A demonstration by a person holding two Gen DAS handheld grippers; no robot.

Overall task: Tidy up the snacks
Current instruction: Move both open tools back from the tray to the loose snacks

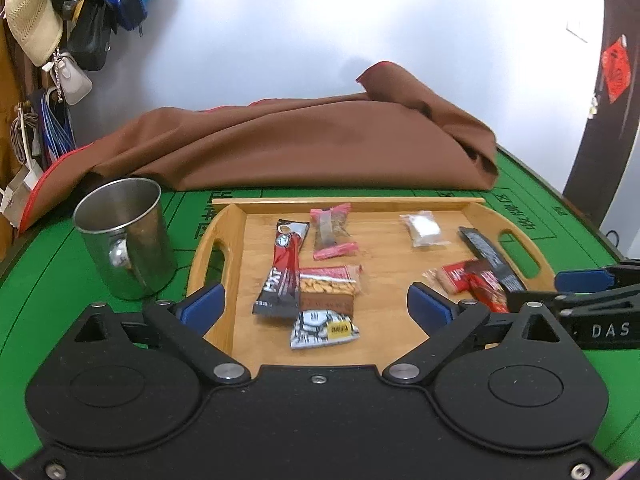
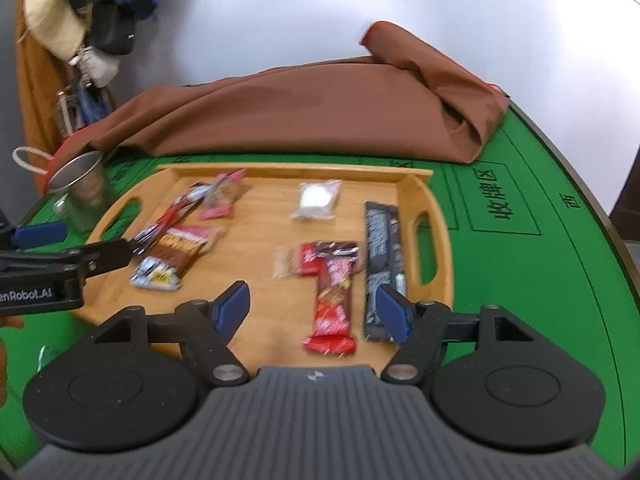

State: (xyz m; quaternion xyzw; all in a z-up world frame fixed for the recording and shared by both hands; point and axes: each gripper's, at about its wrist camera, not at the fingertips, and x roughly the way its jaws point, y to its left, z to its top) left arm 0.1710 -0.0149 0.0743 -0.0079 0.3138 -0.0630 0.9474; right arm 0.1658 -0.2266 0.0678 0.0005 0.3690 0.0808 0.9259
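1. Snacks lie loose on the wooden tray (image 1: 402, 200), which sits mid-worktop on the green worktop (image 1: 520, 184); none is sorted into a group yet.
2. Left of the tray, near the worktop's left edge, stands a steel mug (image 1: 126, 238), upright and apart from the tray's left handle.
3. Left gripper (image 1: 316, 304): released, jaws spread wide, nothing between them. It hovers over the tray's near edge.
4. Tray, left half: a black-red stick pack (image 1: 285, 266), a pink-ended wrapper (image 1: 332, 232), a peanut bar (image 1: 330, 285) and a silver pack (image 1: 323, 329). The stick pack, peanut bar and silver pack overlap.
5. Tray, right half: a clear pouch with white contents (image 2: 317, 200), a small red biscuit pack (image 2: 304, 260), a red bar (image 2: 332, 304) and a long black bar (image 2: 382, 264) near the right handle.
6. Right gripper (image 2: 314, 310): released, empty, jaws straddling the red bar without touching it.
7. Step in hand, as judged: approach for a first pick. The next move calls for lowering onto the red bar, closing across its narrow width, and avoiding the black bar just beside it.
8. Limits: the right wrist view is motion-blurred, so labels are unreadable; a brown cloth (image 1: 304, 144) along the far edge may hide items.
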